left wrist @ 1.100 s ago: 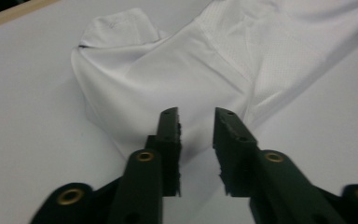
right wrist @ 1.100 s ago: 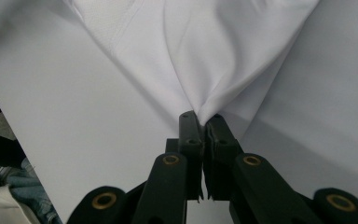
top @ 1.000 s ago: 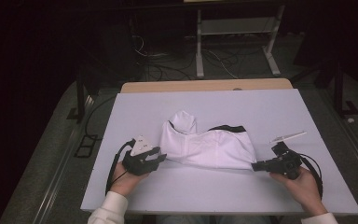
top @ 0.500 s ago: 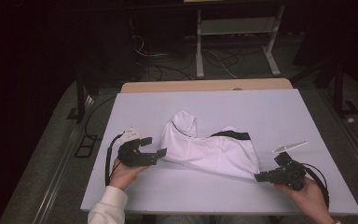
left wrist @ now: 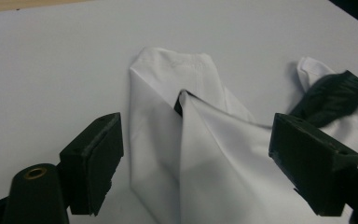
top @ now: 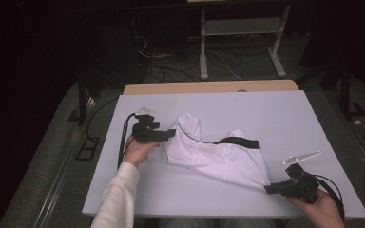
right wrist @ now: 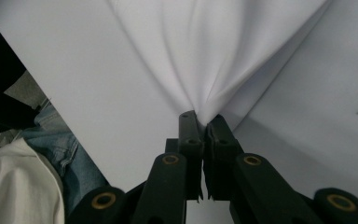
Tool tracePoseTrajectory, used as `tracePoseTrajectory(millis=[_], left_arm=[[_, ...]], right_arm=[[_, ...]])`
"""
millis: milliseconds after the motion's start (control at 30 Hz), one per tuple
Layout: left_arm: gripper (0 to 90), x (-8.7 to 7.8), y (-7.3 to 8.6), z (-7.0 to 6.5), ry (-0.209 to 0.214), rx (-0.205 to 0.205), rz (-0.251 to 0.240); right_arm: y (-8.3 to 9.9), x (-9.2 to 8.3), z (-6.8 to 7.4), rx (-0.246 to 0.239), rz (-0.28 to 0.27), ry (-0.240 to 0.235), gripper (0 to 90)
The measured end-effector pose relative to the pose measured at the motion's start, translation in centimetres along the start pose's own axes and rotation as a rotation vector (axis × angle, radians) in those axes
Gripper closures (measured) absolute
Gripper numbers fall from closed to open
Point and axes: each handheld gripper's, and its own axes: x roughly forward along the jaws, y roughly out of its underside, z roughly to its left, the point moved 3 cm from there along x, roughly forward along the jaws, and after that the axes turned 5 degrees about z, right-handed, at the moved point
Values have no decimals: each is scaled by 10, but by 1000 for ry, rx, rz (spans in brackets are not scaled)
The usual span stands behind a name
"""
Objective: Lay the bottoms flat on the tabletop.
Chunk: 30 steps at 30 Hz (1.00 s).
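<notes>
A white garment (top: 216,154) with a black band (top: 237,141) lies rumpled across the middle of the white table (top: 247,107). My left gripper (top: 170,134) is at its left end, open, with the folded white cloth (left wrist: 200,140) between and beyond its jaws and the black band (left wrist: 333,93) to the right. My right gripper (top: 269,189) is near the table's front right edge, shut on a pinched corner of the garment (right wrist: 200,60), which fans out tight from the jaws (right wrist: 204,122).
A metal stand (top: 240,35) and cables (top: 164,64) sit on the dark floor beyond the table. A wooden strip (top: 209,87) edges the far side. Blue jeans (right wrist: 60,154) and a white sleeve (right wrist: 14,186) show past the near table edge.
My left gripper has moved away from me, toward the garment's upper left, and stands open. My right gripper has pulled the garment's corner toward the front right edge, stretching the cloth.
</notes>
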Motion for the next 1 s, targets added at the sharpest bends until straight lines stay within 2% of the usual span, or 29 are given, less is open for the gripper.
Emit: tracePoseTrajectory(millis=[100,200,267,333,400,467,533,567,633,700,800,1000], left_arm=[[220,16,-11,-1,-6,6,37],[255,30,-19,-1,5,3,75],[284,38,-21,-1,5,-1,99],[315,44,-23,-1,8,-13,98],[386,48,-23,-1,3,-17,101],[478,53,-22,-1,5,-24,130],[638,55,-21,0,-1,-35,142],[714,55,-20,0,0,-44,139],[828,52,-20,1,22,-75,101],[845,47,-20,1,33,-78,64],[853,36,-18,-2,37,-50,11],[854,13,-4,-6,49,-17,-98]], right_arm=[[2,0,3,0,8,-6,829],[4,1,2,42,21,-9,664],[4,0,1,62,9,25,572],[0,-3,1,50,-22,60,481],[-5,-6,2,28,-60,86,388],[-10,-8,3,13,-91,94,325],[-17,-7,3,4,-109,116,271],[-20,-6,2,2,-115,122,253],[-28,-4,-1,1,-128,127,229],[-34,-2,-5,10,-138,125,216],[-43,-3,-14,17,-155,140,212],[-68,-6,-37,66,-213,154,218]])
